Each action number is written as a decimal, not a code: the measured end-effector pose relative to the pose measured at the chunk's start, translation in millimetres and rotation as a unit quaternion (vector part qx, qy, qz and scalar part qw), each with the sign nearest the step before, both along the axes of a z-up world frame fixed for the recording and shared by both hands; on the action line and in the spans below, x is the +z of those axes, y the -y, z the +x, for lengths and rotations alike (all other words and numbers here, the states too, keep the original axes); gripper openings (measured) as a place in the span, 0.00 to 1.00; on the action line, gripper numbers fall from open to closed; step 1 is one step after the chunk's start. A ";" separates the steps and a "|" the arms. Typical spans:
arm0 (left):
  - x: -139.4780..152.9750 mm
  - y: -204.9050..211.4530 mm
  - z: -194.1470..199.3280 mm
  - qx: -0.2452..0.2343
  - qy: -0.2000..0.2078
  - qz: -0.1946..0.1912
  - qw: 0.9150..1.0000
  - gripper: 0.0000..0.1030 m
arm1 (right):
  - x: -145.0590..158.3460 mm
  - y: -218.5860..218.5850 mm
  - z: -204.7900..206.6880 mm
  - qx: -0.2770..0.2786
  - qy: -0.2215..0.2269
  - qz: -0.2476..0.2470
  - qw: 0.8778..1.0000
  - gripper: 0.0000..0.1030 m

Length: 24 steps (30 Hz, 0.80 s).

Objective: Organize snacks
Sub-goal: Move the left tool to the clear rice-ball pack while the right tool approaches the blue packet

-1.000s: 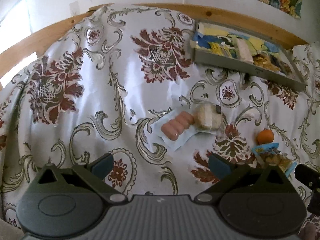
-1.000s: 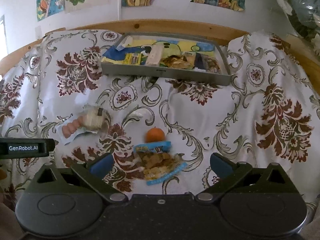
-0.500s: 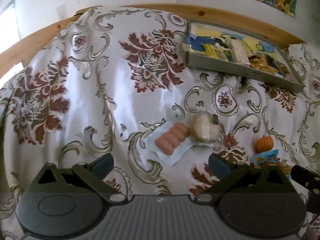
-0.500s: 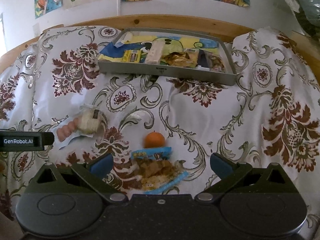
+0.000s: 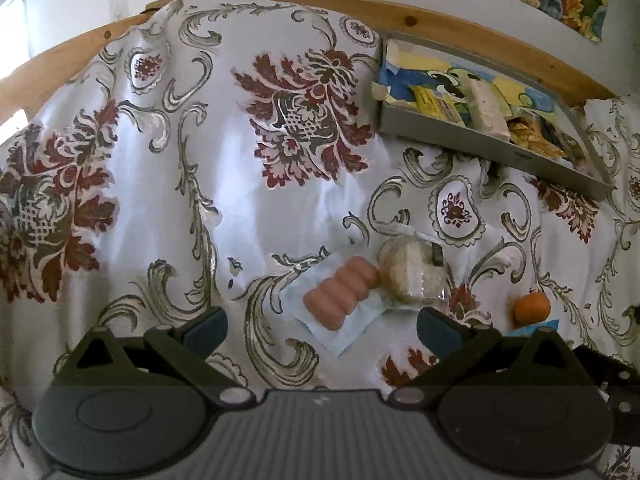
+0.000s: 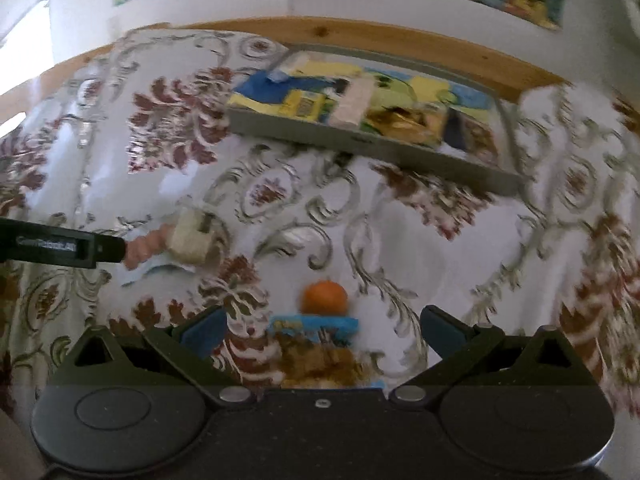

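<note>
1. As your left gripper (image 5: 322, 330) hangs wide and empty, the sausage pack (image 5: 342, 298) lies just beyond its jaws, long axis running near-left to far-right.
2. Your right gripper (image 6: 322, 330), equally wide, has the blue snack bag (image 6: 316, 344) between its jaws; the tray (image 6: 360, 142) lies far.

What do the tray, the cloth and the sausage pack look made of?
Tray: probably matte grey plastic or painted metal; flat, dull walls. Cloth: glossy, satin-like printed fabric; bright sheen, soft folds. Sausage pack: clear plastic film over pale backing.
</note>
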<state>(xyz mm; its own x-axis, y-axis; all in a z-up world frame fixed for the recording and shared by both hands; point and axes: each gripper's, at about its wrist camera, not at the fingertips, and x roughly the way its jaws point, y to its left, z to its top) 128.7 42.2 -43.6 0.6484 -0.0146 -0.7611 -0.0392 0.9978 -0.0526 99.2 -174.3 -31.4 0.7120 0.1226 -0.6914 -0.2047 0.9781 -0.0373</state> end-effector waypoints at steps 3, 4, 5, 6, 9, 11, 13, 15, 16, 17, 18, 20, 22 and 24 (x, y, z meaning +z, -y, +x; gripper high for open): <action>-3.6 2.1 6.4 -0.009 -0.001 0.000 1.000 1.00 | 1.0 1.8 8.9 0.029 0.013 -0.008 0.999 0.99; -4.7 3.4 7.9 -0.012 0.000 -0.002 1.000 1.00 | -0.5 2.7 12.6 0.031 0.015 -0.014 0.999 0.99; -6.1 4.3 10.1 -0.015 0.001 -0.004 1.000 1.00 | -3.0 3.6 15.8 0.030 0.012 -0.016 0.999 0.99; -7.5 4.8 12.8 -0.018 0.000 -0.007 1.000 1.00 | -6.4 4.4 18.8 0.028 0.004 -0.016 0.999 0.99; -11.9 7.1 19.5 -0.026 -0.004 -0.020 0.999 1.00 | -20.2 4.6 27.4 0.013 -0.040 -0.011 0.999 0.99; -15.1 9.4 23.0 -0.032 -0.004 -0.028 0.999 1.00 | -28.5 3.2 29.9 0.013 -0.066 -0.004 0.998 0.99; -18.3 11.9 26.5 -0.039 -0.004 -0.028 0.999 1.00 | -37.1 0.1 30.5 0.022 -0.088 -0.001 0.996 0.99; -21.2 14.9 30.0 -0.044 -0.002 -0.022 0.999 1.00 | -43.1 -3.6 31.5 0.024 -0.098 -0.010 0.995 0.98; -22.5 15.9 31.7 -0.046 0.000 -0.020 0.999 1.00 | -45.5 -5.4 31.8 0.025 -0.101 -0.014 0.994 0.96; -23.5 16.4 33.1 -0.047 0.001 -0.019 0.999 1.00 | -47.6 -6.5 32.8 0.027 -0.104 -0.015 0.994 0.96; -24.9 17.1 34.6 -0.049 0.001 -0.020 0.999 1.00 | -49.4 -7.4 33.9 0.028 -0.105 -0.016 0.994 0.95; -27.2 18.1 36.3 -0.048 0.002 -0.019 0.999 1.00 | -51.9 -7.3 35.9 0.026 -0.107 -0.016 0.994 0.93; -29.1 20.5 36.8 -0.051 0.007 -0.015 0.999 1.00 | -55.1 -6.5 38.3 0.023 -0.112 -0.016 0.993 0.89; -30.5 24.1 36.4 -0.062 0.012 -0.011 0.998 1.00 | -59.0 -5.7 40.8 0.019 -0.122 -0.014 0.992 0.87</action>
<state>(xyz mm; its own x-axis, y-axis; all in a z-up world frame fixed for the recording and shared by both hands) 165.1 18.1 -74.1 0.6588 -0.1125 -0.7439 0.0854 0.9936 -0.0746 140.0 -168.6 -90.4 0.5188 0.1250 -0.8457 -0.2480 0.9687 -0.0090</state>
